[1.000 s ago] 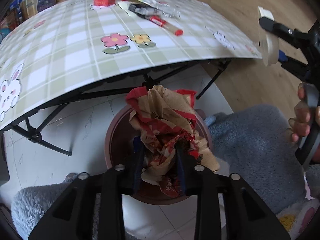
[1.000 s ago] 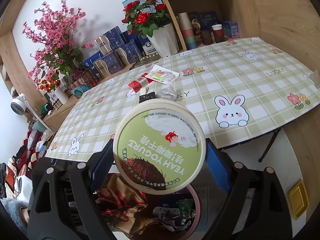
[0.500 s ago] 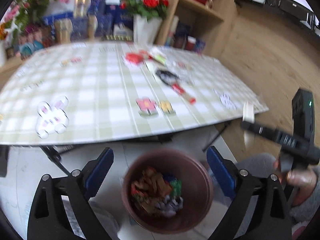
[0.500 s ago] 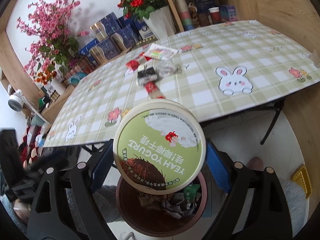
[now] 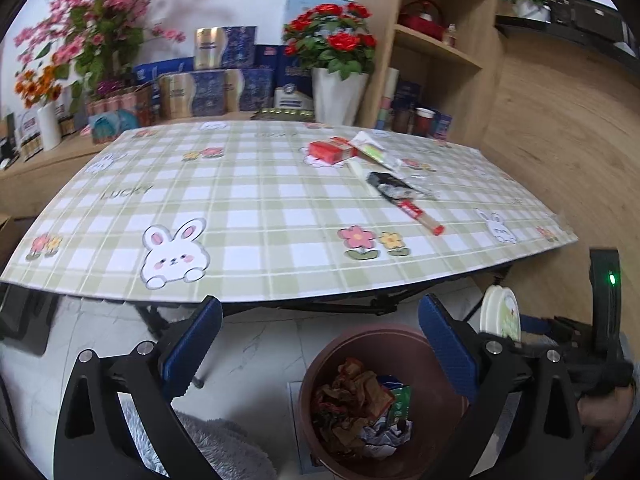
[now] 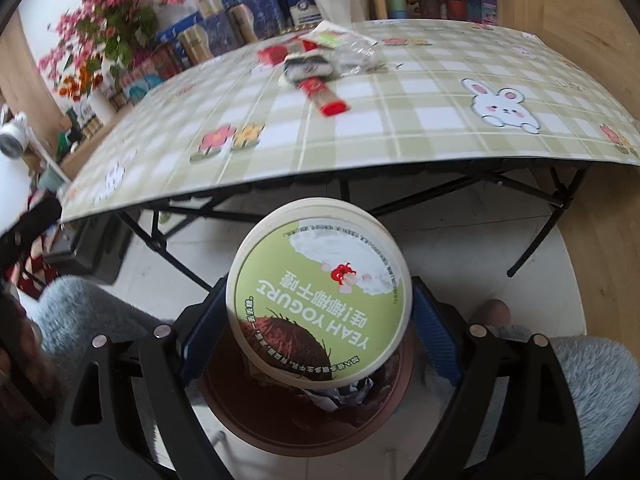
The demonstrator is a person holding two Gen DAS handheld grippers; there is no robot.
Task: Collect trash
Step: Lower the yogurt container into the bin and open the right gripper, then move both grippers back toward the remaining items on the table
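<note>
The right gripper (image 6: 318,316) holds a round yogurt tub (image 6: 319,294) between its blue jaws, which press on the tub's left and right sides. The tub's flat green lid faces the camera and its print reads upside down, so its short axis runs along the jaws, pointing forward and down. Directly behind the tub, toward 6 o'clock in the right wrist view, sits a brown bin (image 6: 256,424) on the pale floor, with crumpled paper visible inside it.

The left gripper (image 5: 320,344) has just been opening; its jaws now stand wide with nothing between them. In its view the bin (image 5: 400,336) lies between the jaws at 5 o'clock, holding crumpled brown paper (image 5: 352,396) and a white paper ball. At 3 o'clock the tub (image 5: 500,312) appears edge-on, just above the bin's rim.

Beyond both grippers, at 12 o'clock, stands a table (image 5: 240,216) with a green checked cloth printed with rabbits and flowers. More trash lies on it toward 1 o'clock: a red box (image 5: 330,151), a black wrapper (image 5: 390,184), and a red-tipped stick packet (image 5: 420,216) whose long axis runs from 11 to 5 o'clock.
</note>
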